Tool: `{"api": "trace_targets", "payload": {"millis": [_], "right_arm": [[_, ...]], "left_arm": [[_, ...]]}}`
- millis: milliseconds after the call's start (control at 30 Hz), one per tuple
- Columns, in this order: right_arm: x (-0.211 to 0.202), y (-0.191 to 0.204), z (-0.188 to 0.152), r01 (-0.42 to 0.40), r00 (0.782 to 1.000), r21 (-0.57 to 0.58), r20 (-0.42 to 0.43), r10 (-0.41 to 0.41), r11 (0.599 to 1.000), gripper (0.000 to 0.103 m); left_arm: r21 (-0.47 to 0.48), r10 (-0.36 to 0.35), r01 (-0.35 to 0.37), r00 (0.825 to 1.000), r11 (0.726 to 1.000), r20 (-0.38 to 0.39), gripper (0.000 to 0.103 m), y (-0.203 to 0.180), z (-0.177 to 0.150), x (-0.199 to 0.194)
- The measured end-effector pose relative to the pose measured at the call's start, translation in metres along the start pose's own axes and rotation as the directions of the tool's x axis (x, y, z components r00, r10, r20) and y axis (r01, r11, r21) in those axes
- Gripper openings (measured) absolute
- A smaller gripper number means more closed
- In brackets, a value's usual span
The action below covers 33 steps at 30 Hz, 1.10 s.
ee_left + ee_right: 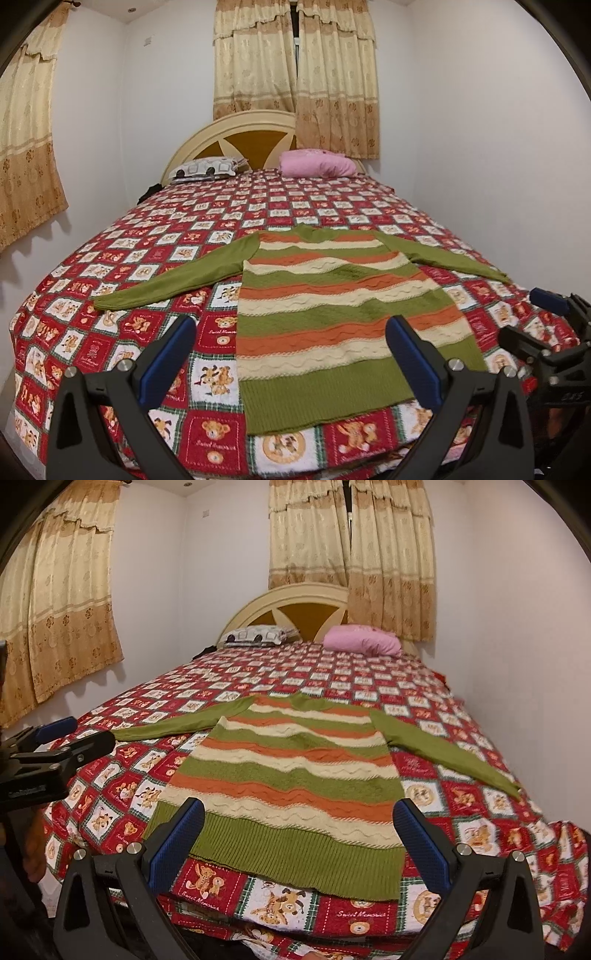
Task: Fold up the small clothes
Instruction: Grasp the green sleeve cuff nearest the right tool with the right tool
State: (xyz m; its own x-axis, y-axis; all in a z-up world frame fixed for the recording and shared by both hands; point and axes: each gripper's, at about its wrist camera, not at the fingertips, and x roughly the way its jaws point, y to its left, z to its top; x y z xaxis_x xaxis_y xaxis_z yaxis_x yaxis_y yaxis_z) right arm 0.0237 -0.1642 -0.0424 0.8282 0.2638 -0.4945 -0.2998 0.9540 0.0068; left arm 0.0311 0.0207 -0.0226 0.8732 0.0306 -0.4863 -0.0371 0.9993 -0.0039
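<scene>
The left tool (pixel 290 360) is spread wide and holds nothing, hovering over the sweater's hem. The right tool (pixel 297 843) is equally wide apart, also empty, above the same hem. The striped sweater (pixel 332 310) lies flat on the bed (pixel 110 314), sleeves spread out, hem nearest the tools.

The room was evenly and fairly brightly lit from overhead, a small ceiling lamp (pixel 188 484) glowing near the top. The side curtain (pixel 26 147) threw a soft shadow on the white wall (pixel 166 92). Both views bulged, black at the corners. The bedspread (pixel 517 827) blurred at the right edge.
</scene>
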Motion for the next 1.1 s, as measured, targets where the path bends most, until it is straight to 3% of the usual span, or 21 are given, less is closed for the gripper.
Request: {"api": "trace_targets", "payload": {"millis": [67,167,267,500,700,867,1100], "right_arm": [[0.01,-0.01,-0.001,-0.007,1.0,0.017,-0.008,0.008,1.0,0.102],[0.028,-0.029,-0.007,-0.024,0.999,0.067,-0.032,0.026,0.997,0.102],[0.057,-0.053,-0.013,0.029,0.995,0.101,-0.096,-0.019,0.994,0.102],[0.108,-0.119,-0.004,0.105,0.986,0.222,-0.148,-0.073,0.969,0.102],[0.149,-0.202,0.007,0.222,0.964,0.313,-0.21,-0.161,0.923,0.102],[0.168,-0.287,0.01,0.326,0.936,0.423,-0.272,-0.225,0.845,0.102],[0.187,-0.411,-0.008,0.461,0.881,0.576,-0.39,-0.269,0.675,0.099]], "left_arm": [[-0.019,-0.036,0.036,0.999,0.999,-0.018,0.103,0.002,0.003,0.015],[-0.014,-0.032,0.031,0.999,0.999,-0.037,0.103,0.002,0.005,0.037],[0.006,-0.041,0.041,0.998,0.999,-0.056,0.103,-0.001,0.01,0.062],[0.075,0.008,-0.002,0.997,0.997,-0.073,0.103,-0.007,0.028,0.117],[0.118,0.06,-0.049,0.994,0.992,-0.092,0.103,-0.009,0.034,0.168],[0.144,0.085,-0.065,0.987,0.987,-0.133,0.103,-0.01,0.036,0.205],[0.132,0.114,-0.09,0.974,0.987,-0.193,0.103,-0.005,0.042,0.248]]}}
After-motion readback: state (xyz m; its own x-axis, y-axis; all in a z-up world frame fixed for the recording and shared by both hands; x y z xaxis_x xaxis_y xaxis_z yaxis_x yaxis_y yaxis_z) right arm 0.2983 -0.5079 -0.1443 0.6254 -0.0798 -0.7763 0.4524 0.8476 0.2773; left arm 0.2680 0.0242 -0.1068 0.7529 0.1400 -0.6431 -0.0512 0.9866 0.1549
